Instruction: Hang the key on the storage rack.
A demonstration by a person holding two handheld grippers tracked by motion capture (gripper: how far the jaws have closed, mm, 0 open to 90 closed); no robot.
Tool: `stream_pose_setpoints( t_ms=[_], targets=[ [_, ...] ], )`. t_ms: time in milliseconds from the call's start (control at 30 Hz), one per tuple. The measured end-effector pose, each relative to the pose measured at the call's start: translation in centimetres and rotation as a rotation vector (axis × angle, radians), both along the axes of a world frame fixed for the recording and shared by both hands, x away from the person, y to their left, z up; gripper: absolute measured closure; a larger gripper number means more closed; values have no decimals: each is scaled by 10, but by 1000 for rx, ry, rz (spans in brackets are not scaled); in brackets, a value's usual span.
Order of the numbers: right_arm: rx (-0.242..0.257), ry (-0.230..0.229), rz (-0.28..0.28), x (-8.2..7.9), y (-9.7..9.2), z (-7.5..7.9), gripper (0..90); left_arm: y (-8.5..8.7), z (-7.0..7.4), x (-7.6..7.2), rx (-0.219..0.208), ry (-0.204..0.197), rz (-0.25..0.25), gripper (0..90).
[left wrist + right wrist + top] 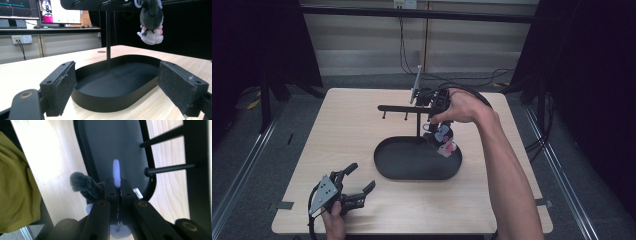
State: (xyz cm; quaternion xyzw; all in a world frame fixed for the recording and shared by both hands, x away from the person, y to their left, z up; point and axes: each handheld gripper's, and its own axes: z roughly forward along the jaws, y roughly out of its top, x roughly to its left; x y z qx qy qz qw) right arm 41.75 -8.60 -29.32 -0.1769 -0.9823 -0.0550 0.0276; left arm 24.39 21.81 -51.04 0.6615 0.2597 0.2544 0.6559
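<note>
From above, your right claw hangs a grey and pink plush toy over the right end of the empty black oval tray, beside the black rack, while your left claw rests spread apart on the bench. In your left gripper view the wide-apart jaws frame the bare tray, the toy dangling above its far end. In your right gripper view the jaws are clamped on the toy's white loop, grey fur beside them.
</note>
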Motion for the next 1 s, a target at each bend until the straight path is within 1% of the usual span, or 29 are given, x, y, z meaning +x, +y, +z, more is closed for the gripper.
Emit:
stream_pose_setpoints(
  t_ms=[100,133,233,300,333,367,467,533,600,633,700,733,767,933,1000],
  targets=[
    [4,6,-8,5,-2,1,875,0,0,0,1,0,0,154],
    [5,0,-10,6,-2,0,874,0,0,0,1,0,-1,154],
    [-7,9,-18,10,-2,1,874,0,0,0,0,0,-1,154],
    [12,3,-19,12,-2,2,874,0,0,0,3,1,-2,154],
    [2,9,-20,13,-2,3,874,0,0,0,4,0,-2,154],
    [-6,2,-22,14,-2,3,874,0,0,0,3,1,-3,154],
    [-13,8,-30,15,-3,2,874,0,0,0,2,1,-3,154],
    [-10,4,-36,18,-5,1,874,0,0,0,4,2,-3,154],
    [-7,10,-44,20,-6,-2,874,0,0,0,4,1,-3,154],
    [-16,12,-45,21,-7,-3,874,0,0,0,1,1,-2,154],
    [-12,16,-52,22,-8,-4,874,0,0,0,3,1,-2,154],
    [-6,8,-55,23,-8,-6,874,0,0,0,3,2,-3,154],
    [-10,13,-60,24,-9,-6,874,0,0,0,4,2,-3,154],
    [-12,4,-59,24,-10,-7,874,0,0,-1,-3,5,7,154],
    [-7,-2,-55,24,-9,-8,874,0,0,-1,2,3,9,153]
  ],
)
